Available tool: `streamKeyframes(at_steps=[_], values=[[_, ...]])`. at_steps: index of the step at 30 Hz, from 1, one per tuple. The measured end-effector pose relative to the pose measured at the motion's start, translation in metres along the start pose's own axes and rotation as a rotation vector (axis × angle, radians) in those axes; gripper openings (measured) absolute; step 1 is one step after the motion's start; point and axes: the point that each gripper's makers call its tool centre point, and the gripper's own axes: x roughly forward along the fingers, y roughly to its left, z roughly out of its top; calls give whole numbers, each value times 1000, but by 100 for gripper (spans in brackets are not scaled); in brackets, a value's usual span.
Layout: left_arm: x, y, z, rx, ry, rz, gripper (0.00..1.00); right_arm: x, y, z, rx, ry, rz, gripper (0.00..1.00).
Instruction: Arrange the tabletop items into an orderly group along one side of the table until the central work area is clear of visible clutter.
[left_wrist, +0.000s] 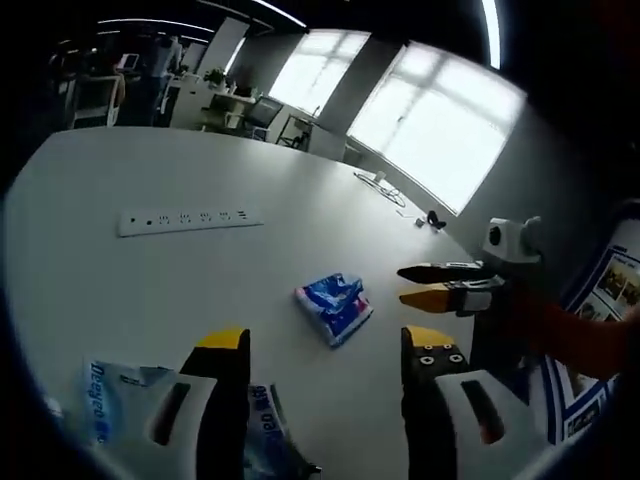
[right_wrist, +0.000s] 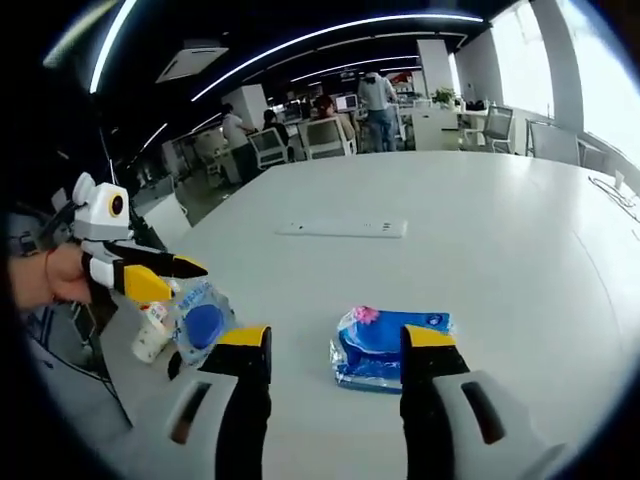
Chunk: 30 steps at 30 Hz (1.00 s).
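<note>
A blue tissue pack (left_wrist: 335, 305) lies flat on the white table (left_wrist: 150, 290), a little ahead of my open left gripper (left_wrist: 328, 342). Under the left jaw, at the near edge, sits a white and blue wipes pack (left_wrist: 115, 395). My right gripper (left_wrist: 405, 285) comes in from the right, held by an orange-sleeved arm. In the right gripper view the tissue pack (right_wrist: 385, 350) lies just in front of my open right gripper (right_wrist: 337, 342), close to its right jaw. A hand holds my left gripper (right_wrist: 185, 278) above the wipes pack (right_wrist: 200, 322) and a small white bottle (right_wrist: 150, 332).
A white power strip (left_wrist: 190, 220) (right_wrist: 345, 228) lies across the table's middle. Thin cables (left_wrist: 380, 185) and a small black object (left_wrist: 433, 220) rest near the window edge. Office chairs (right_wrist: 325, 138), desks and standing people fill the room beyond the table.
</note>
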Motion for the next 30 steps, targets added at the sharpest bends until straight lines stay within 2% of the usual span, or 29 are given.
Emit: streamKeyframes(at_steps=[20, 30], values=[[-73, 22, -4, 2, -61, 64, 60, -14, 56, -2, -12, -9, 35, 49], [-107, 40, -12, 22, -66, 98, 60, -17, 84, -10, -13, -3, 56, 50]])
